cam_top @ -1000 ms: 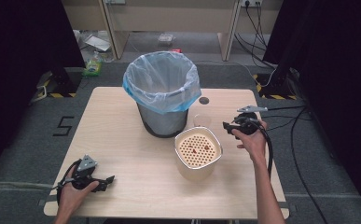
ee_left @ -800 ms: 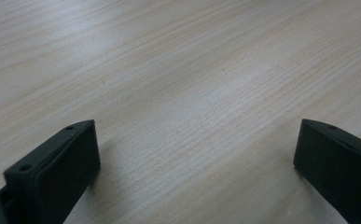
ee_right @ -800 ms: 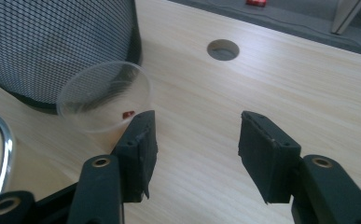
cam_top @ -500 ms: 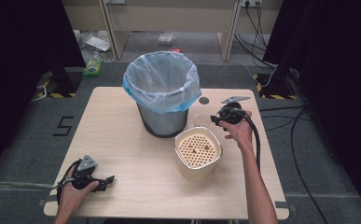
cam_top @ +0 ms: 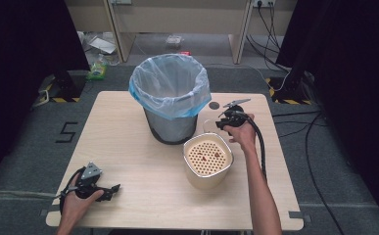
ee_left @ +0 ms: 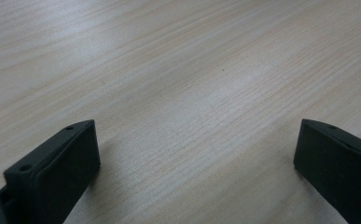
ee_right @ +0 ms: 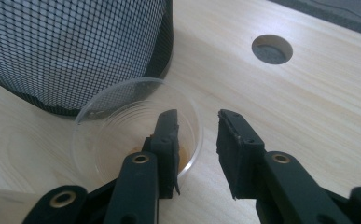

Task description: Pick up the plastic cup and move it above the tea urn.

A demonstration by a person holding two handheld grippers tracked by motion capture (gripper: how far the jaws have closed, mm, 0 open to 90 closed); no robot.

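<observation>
Now right gripper point(ee_right: 197, 121) astride clear cup point(ee_right: 122, 126) rim

A light wooden table point(cam_top: 128, 142) carries a dark mesh waste bin point(cam_top: 170, 128) lined with a pale blue plastic bag point(cam_top: 170, 85), and just in front of the bin to the right stands a cream tub point(cam_top: 207, 171) whose perforated insert holds a few reddish scraps. A clear plastic cup point(ee_right: 122, 135) stands right beside the bin's mesh wall with a little brownish residue at its bottom, and a round hole point(ee_right: 272, 49) is cut through the tabletop behind it. On the grey floor point(cam_top: 40, 142) beyond the table lie some litter point(cam_top: 98, 68) and black cables point(cam_top: 275, 24), and a white numeral 5 point(cam_top: 67, 131) is marked on the floor to the left.
</observation>
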